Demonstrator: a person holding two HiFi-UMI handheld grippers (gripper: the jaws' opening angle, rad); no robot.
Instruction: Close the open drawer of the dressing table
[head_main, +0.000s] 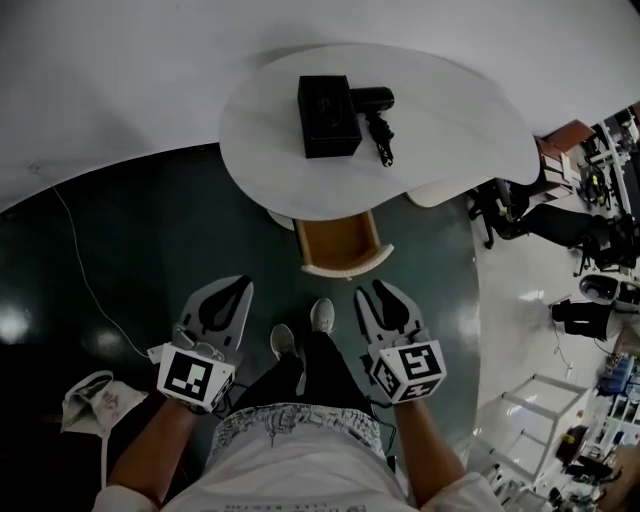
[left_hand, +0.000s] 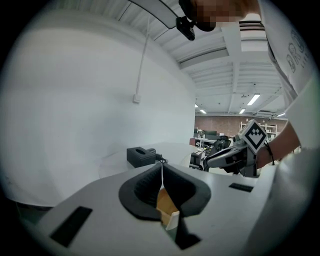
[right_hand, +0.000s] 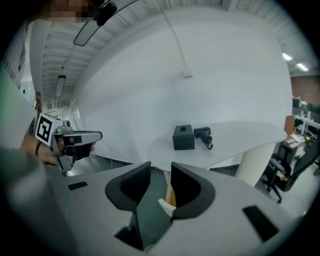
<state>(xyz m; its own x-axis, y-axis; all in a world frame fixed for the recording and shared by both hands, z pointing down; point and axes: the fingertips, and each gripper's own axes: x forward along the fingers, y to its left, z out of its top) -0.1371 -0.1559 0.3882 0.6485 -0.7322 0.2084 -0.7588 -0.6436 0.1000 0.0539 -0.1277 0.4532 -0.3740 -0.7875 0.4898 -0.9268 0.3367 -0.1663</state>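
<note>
I'm at the approach: the open drawer (head_main: 340, 245) juts from under the dressing table (head_main: 450, 130) toward me, apart from my empty claws, right gripper (head_main: 368, 292) partly spread, left gripper (head_main: 228, 293) pinched together, so next I must reach its front and push.

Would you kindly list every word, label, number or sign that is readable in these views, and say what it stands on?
No readable text anywhere.
Cubes on the left gripper and right gripper: only black-and-white square markers, no letters.
The black box on the dressing table: no label visible.
The person's shirt: print too blurred to read.
</note>
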